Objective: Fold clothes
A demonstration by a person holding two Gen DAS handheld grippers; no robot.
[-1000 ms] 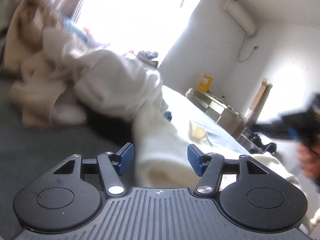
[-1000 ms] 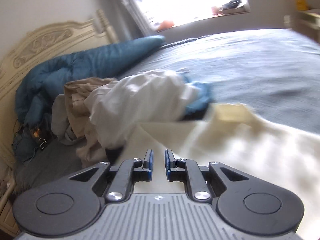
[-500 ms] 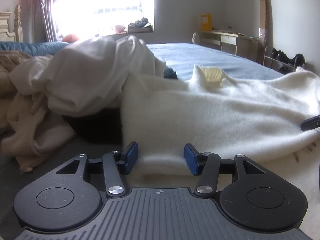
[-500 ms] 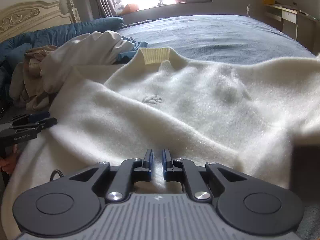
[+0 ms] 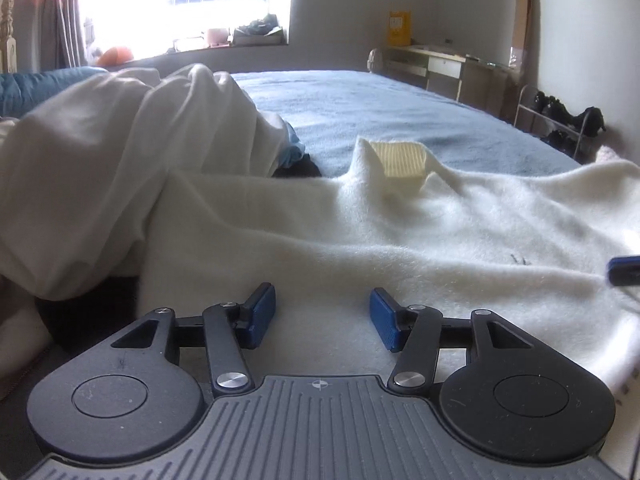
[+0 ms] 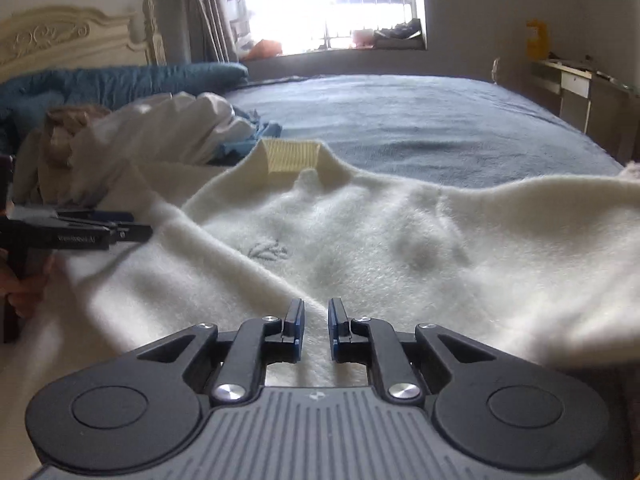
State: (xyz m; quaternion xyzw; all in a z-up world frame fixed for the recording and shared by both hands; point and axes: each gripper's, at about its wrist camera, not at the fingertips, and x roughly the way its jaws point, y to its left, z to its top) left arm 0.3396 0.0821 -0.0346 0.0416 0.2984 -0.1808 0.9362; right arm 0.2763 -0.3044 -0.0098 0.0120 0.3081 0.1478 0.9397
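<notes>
A cream fleece sweater [image 5: 400, 232] lies spread on the bed with its ribbed collar [image 5: 402, 158] pointing away from me. My left gripper [image 5: 323, 316] hovers low over the sweater's near left part, open, pads wide apart and the fabric lying flat beneath them. In the right wrist view the sweater [image 6: 400, 240] fills the middle, collar [image 6: 294, 156] at the far side. My right gripper [image 6: 316, 320] is shut on a raised ridge of the sweater's near edge. The left gripper [image 6: 120, 224] shows at the left there, held by a hand [image 6: 20, 280]. The right gripper's tip [image 5: 624, 268] peeks in at the right edge.
A pile of other clothes topped by a white garment [image 5: 120, 168] lies left of the sweater. The blue bedcover [image 5: 380, 108] stretches beyond it. A teal duvet [image 6: 100, 84] and headboard [image 6: 60, 40] stand far left; a desk [image 5: 440, 68] and shoe rack [image 5: 560, 120] far right.
The left gripper rolled level and slid sideways, from beside the clothes pile onto the sweater. The right gripper sank closer to the sweater, staying closed on the fabric fold.
</notes>
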